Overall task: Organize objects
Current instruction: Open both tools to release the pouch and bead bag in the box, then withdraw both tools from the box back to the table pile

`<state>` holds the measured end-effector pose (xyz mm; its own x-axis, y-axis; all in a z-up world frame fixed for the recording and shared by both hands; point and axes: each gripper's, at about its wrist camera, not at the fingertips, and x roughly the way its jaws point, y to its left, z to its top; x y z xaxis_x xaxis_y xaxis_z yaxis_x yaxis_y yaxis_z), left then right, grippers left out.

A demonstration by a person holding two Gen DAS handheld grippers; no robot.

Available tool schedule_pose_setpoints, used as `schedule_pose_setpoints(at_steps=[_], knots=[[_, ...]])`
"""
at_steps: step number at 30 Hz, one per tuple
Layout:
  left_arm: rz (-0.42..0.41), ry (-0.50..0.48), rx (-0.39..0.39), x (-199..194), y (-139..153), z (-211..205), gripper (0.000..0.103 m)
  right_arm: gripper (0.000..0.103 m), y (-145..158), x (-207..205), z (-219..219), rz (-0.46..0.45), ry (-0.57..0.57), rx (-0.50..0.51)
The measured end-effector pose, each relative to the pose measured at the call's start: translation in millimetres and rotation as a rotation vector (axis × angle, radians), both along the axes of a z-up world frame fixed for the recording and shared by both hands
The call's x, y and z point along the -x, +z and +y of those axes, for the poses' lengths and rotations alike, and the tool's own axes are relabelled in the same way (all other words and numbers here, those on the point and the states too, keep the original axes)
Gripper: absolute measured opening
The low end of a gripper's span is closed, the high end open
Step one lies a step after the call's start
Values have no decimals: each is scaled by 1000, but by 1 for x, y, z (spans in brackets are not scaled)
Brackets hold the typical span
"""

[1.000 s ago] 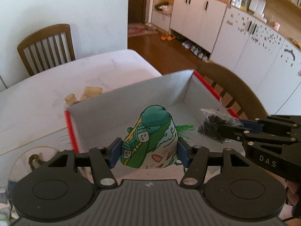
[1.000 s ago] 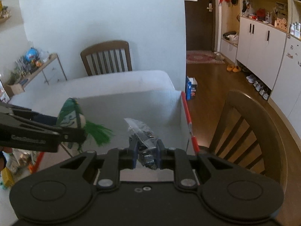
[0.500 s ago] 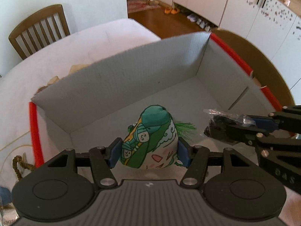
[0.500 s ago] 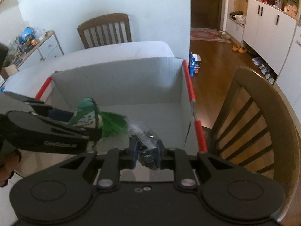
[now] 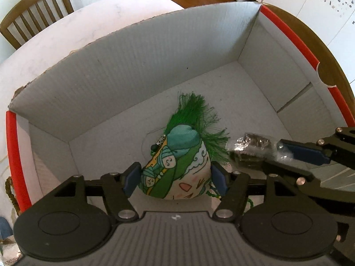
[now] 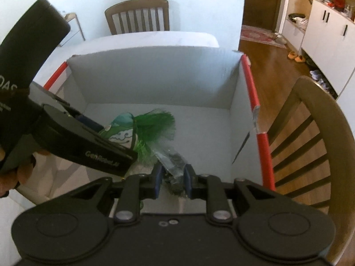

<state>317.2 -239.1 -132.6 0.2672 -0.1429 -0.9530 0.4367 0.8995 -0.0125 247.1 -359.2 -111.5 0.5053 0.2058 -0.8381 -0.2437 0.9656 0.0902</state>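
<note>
Your left tool [image 5: 175,177] was opening around the green tasselled fabric pouch [image 5: 177,166] inside the grey red-edged cardboard box [image 5: 155,55]; next, lift clear.

"GenRobot.AI" and "DAS" on the left claw [image 6: 133,155].

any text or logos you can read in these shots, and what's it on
"GenRobot.AI": white lettering on the side of the left gripper, seen from the right wrist view.
"DAS": white letters on that gripper's black handle, cut off at the picture's edge.
Smaller white print lower on the handle: too cut off to read.
Printed pouch and clear packet: drawings or wrapping only, no readable words.
</note>
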Motion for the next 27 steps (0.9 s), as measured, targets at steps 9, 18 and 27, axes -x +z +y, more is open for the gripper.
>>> schedule_pose_setpoints(at_steps=[9, 18, 27], knots=[[-13, 21, 12, -2, 5, 2, 84, 34, 1, 2, -3, 1, 12, -20], [-67, 47, 82, 6, 30, 9, 84, 45, 14, 13, -9, -35, 9, -48], [-183, 64, 157, 38, 72, 34, 84, 52, 45, 35, -12, -99, 3, -99]])
